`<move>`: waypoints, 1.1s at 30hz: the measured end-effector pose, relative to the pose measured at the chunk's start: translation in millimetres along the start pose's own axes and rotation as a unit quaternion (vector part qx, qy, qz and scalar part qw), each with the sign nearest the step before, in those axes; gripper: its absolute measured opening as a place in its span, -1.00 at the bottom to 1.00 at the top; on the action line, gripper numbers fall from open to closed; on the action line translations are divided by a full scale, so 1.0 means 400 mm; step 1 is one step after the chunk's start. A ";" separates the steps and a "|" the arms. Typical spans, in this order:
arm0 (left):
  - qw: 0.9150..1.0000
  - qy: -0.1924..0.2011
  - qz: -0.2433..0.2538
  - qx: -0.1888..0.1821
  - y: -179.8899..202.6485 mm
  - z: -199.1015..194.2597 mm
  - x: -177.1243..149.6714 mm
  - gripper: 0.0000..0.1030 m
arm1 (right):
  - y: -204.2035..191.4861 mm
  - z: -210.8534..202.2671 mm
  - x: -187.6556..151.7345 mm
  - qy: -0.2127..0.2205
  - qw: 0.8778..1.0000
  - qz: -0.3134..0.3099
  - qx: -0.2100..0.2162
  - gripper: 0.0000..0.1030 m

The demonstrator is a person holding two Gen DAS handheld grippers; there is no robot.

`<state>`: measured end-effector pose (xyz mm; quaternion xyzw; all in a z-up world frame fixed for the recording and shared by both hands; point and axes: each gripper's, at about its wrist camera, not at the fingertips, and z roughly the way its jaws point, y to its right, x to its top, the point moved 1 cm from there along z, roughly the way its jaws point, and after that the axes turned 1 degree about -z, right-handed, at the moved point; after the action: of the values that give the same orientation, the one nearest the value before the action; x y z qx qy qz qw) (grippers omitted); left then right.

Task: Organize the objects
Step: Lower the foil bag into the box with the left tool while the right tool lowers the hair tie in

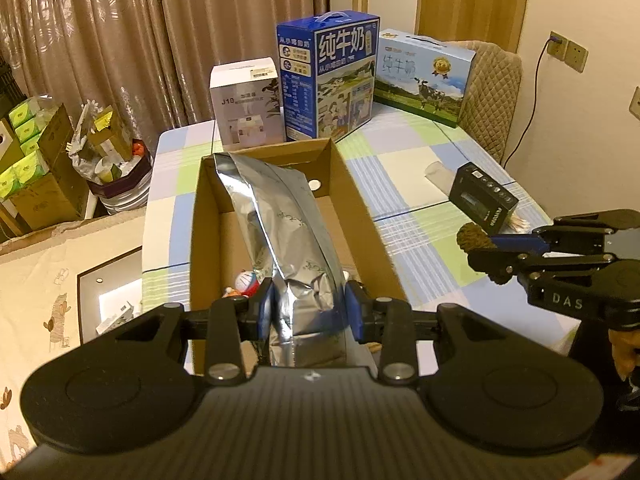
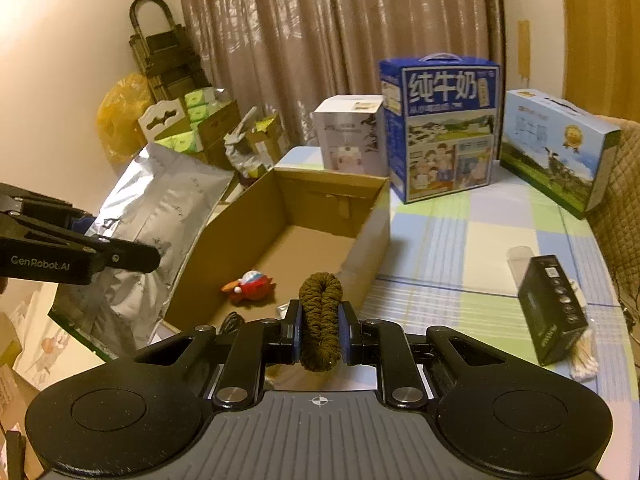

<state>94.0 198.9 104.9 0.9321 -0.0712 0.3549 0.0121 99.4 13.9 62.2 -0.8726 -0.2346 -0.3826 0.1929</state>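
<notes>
The left gripper (image 1: pixel 308 312) pinches a big shiny silver bag (image 1: pixel 280 236) between its blue pads, low in the middle of the left wrist view. The bag leans up and away over the open cardboard box (image 1: pixel 368 216), which sits on a table with a checked cloth (image 1: pixel 404 160). A small red and white toy (image 2: pixel 250 286) lies on the box floor, near the lower left part of the box in the right wrist view. The right gripper (image 2: pixel 320 334) has its fingers pressed tight on a brown fuzzy loop (image 2: pixel 320 320), maybe a hair tie, low in the middle of that view, just at the near edge of the box. At the right of the frame a black box (image 2: pixel 554 310) stands on the table, and cotton swabs (image 2: pixel 586 360) lie beside it. At the far end of the table, in the upper middle, stand a white box (image 2: pixel 350 136), a tall blue milk carton box (image 2: pixel 444 128) and a flatter pale blue milk box (image 2: pixel 556 148). Brown curtains (image 2: pixel 320 40) hang behind them.
</notes>
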 end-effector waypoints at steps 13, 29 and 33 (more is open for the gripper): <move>1.000 -0.015 0.009 0.019 -0.087 0.053 0.035 -0.39 | -0.058 0.100 0.047 -0.014 1.000 -0.008 0.015 -0.71; 0.999 -0.034 0.022 0.020 -0.116 0.136 0.065 -0.39 | -0.069 0.184 0.078 -0.026 0.999 -0.004 0.020 -0.71; 0.999 -0.035 0.023 0.018 -0.118 0.153 0.065 -0.41 | -0.068 0.198 0.077 -0.029 0.999 -0.003 0.020 -0.71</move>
<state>160.2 238.0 77.8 0.9421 -0.0863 0.3237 -0.0149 148.6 85.1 39.7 -0.8787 -0.2498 -0.3531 0.2022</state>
